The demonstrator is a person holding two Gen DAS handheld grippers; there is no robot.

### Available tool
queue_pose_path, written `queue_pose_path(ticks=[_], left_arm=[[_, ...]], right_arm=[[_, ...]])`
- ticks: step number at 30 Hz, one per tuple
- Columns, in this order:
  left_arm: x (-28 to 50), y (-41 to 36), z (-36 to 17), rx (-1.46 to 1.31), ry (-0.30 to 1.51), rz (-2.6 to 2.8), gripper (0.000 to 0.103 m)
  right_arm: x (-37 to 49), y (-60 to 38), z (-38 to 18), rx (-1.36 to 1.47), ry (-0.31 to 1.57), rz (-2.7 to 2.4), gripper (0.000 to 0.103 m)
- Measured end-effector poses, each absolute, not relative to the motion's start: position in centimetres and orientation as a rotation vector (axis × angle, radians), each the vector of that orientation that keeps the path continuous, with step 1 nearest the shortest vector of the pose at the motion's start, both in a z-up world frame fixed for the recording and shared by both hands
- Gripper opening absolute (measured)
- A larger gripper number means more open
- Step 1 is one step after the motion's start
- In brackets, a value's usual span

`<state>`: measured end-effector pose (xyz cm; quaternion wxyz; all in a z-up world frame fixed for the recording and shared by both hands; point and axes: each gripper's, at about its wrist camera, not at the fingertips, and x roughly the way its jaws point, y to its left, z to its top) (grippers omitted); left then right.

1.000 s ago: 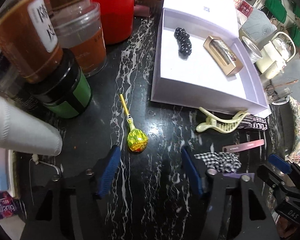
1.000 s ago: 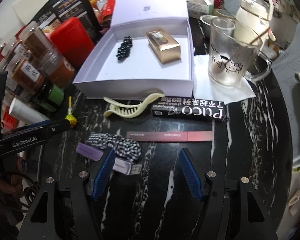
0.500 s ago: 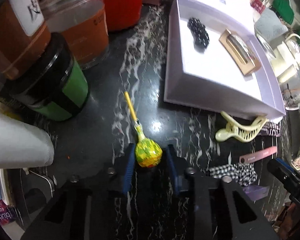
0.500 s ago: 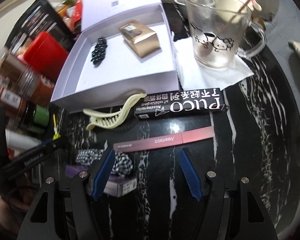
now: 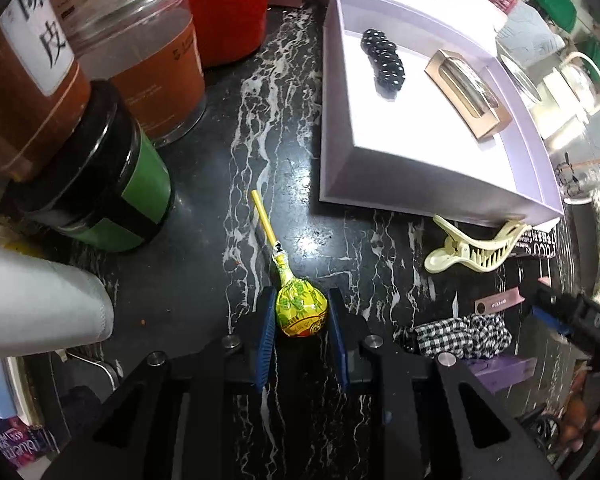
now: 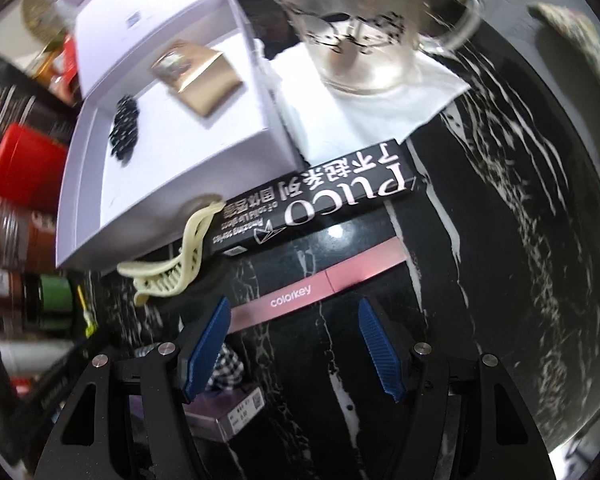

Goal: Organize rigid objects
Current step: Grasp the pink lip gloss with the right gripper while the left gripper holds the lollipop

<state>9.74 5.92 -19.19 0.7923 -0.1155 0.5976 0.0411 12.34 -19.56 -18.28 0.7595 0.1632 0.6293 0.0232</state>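
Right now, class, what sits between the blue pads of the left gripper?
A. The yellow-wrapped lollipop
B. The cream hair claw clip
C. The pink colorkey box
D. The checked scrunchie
A. In the left wrist view the left gripper has its pads against both sides of the lollipop, whose stick points away over the black marble table; the hair claw clip lies apart near the lavender box.

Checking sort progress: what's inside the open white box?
Inside the white box: a black beaded hair clip and a small gold box, lying apart. Its near wall hides a strip of the floor.
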Motion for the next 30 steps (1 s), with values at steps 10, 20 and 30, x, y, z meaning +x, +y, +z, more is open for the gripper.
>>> queue_pose_path(ticks=[10,20,30], left_arm=[[10.2,4.6,-18.4,-0.172,1.264,0.053,0.025],[9.7,3.0,-17.5,-0.167,1.249,0.022,0.025],[7.9,2.2,-16.8,-0.158,1.248,-0.011,0.025]], right_arm=[[13.7,-18.0,-18.5,0.345,1.360,-0.052,0.049],[14.4,-18.6,-18.8,0.379,1.366,-0.152,0.022],[12.7,-19.9,-18.2,0.360,1.347,-0.087,0.013]])
